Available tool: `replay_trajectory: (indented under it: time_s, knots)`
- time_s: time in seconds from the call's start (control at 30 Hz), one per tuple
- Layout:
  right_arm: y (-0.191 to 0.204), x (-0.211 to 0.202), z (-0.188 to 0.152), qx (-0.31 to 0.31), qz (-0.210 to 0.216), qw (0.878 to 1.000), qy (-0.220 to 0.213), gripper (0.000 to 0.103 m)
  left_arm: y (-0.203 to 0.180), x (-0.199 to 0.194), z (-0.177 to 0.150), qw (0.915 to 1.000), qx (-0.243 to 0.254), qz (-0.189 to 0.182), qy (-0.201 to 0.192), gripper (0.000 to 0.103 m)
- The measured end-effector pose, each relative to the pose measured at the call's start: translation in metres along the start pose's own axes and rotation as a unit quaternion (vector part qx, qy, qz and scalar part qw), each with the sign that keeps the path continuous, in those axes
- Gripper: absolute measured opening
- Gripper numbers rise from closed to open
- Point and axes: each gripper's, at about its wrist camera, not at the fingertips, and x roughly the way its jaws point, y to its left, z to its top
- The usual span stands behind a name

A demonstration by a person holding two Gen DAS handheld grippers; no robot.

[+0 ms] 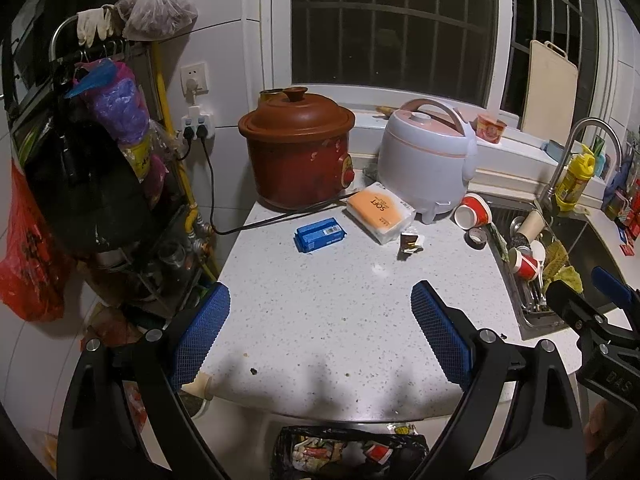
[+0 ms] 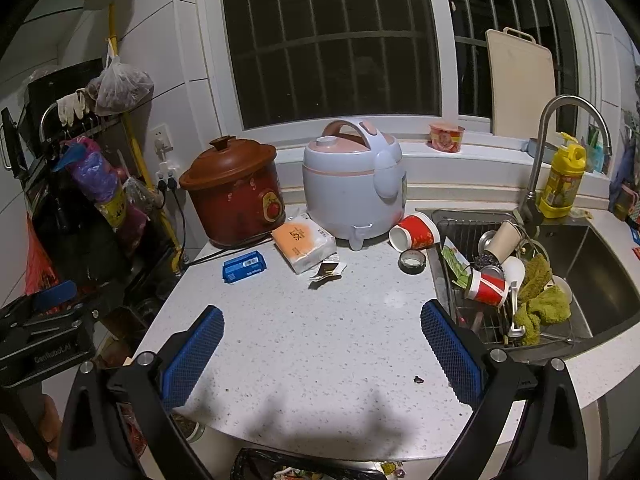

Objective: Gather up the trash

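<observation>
A torn dark wrapper (image 1: 410, 242) (image 2: 329, 269) lies on the speckled counter (image 1: 332, 320) (image 2: 320, 340) beside an orange tissue pack (image 1: 380, 212) (image 2: 304, 246). A red paper cup (image 1: 474, 210) (image 2: 414, 232) lies tipped over near the sink, with a tape roll (image 1: 477, 237) (image 2: 413, 261) next to it. A blue packet (image 1: 319, 234) (image 2: 244, 266) sits further left. A black trash bag (image 1: 348, 454) (image 2: 312, 468) full of wrappers hangs below the counter's front edge. My left gripper (image 1: 320, 308) and right gripper (image 2: 322, 320) hover open over the near counter, both holding nothing.
A brown clay pot (image 1: 298, 152) (image 2: 234, 192) and a pale rice cooker (image 1: 428, 158) (image 2: 354, 180) stand at the back. The sink (image 2: 600, 280) at right holds a rack with cups and a green cloth (image 2: 540, 304). A cluttered rack with hanging bags (image 1: 80, 184) stands left.
</observation>
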Motion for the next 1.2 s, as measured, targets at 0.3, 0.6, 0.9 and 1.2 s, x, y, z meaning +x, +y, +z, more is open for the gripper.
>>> replay_trajectory:
  time_s: [0.3, 0.6, 0.9, 1.2]
  knots:
    - [0.000, 0.000, 0.000, 0.002, -0.001, 1.000, 0.001, 0.098, -0.001, 0.000, 0.000, 1.0000, 0.000, -0.005, 0.001, 0.090]
    - [0.001, 0.000, -0.001, 0.003, -0.004, 1.000, 0.002, 0.098, -0.004, 0.000, -0.003, 0.9999, 0.002, -0.014, 0.006, 0.090]
    - [0.001, -0.002, -0.004, 0.003, -0.006, 1.000, 0.002, 0.098, -0.004, 0.000, -0.005, 0.9997, 0.004, -0.021, 0.010, 0.090]
    - [0.002, -0.006, -0.010, 0.009, -0.009, 1.000, 0.006, 0.098, -0.007, 0.002, -0.006, 0.9994, 0.012, -0.027, 0.015, 0.090]
